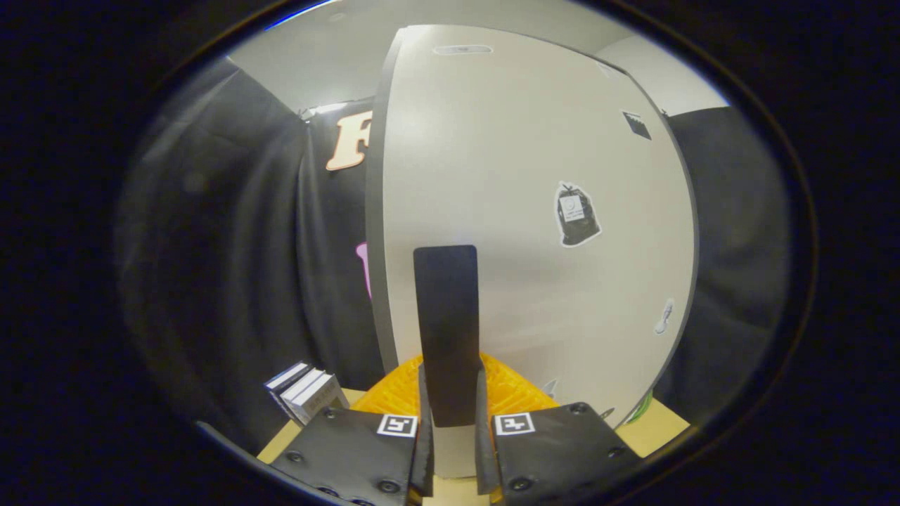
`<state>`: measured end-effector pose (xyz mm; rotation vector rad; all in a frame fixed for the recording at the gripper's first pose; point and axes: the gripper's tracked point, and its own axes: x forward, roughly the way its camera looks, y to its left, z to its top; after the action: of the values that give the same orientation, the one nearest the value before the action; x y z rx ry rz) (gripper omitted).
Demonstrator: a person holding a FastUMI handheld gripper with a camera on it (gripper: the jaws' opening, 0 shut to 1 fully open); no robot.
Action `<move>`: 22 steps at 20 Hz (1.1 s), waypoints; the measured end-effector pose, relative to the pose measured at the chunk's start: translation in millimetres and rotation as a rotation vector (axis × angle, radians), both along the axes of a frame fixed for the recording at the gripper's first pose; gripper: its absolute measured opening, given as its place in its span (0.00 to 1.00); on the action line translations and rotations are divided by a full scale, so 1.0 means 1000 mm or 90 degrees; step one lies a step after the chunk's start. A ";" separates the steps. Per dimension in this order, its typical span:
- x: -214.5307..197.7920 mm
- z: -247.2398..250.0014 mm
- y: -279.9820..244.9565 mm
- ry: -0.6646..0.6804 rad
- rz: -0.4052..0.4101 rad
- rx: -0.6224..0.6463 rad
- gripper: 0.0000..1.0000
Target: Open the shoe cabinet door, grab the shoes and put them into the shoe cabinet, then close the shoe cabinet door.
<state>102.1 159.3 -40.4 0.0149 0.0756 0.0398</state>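
The white shoe cabinet door (pixel 534 176) rises close in front of me, and its left edge shows as a dark strip. A black upright handle (pixel 446 309) is fixed to the door's lower middle. My gripper (pixel 450 383) is shut on the lower end of this handle, one finger pressing on each side. I cannot tell whether the door stands ajar or closed.
A black bag sticker (pixel 576 214) and two smaller stickers (pixel 636 125) mark the door's right half. A small stack of boxes (pixel 306 390) stands left of the fingers against the black cloth wall. A light wooden surface (pixel 661 425) lies under the cabinet.
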 end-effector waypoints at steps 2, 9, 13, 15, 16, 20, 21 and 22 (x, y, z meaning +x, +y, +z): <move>-0.020 0.000 -0.007 -0.001 0.014 0.005 0.25; -0.084 0.001 -0.040 0.010 0.106 0.007 0.25; -0.104 0.003 -0.060 0.020 0.156 0.003 0.25; -0.111 0.004 -0.068 0.023 0.169 0.004 0.25; -0.113 0.005 -0.074 0.025 0.175 0.003 0.25; -0.122 0.008 -0.096 0.029 0.182 -0.003 0.25; -0.127 0.008 -0.102 0.031 0.181 -0.004 0.25; -0.131 0.009 -0.108 0.030 0.177 -0.003 0.25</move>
<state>-28.7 51.4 -31.6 0.0001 0.1248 0.3176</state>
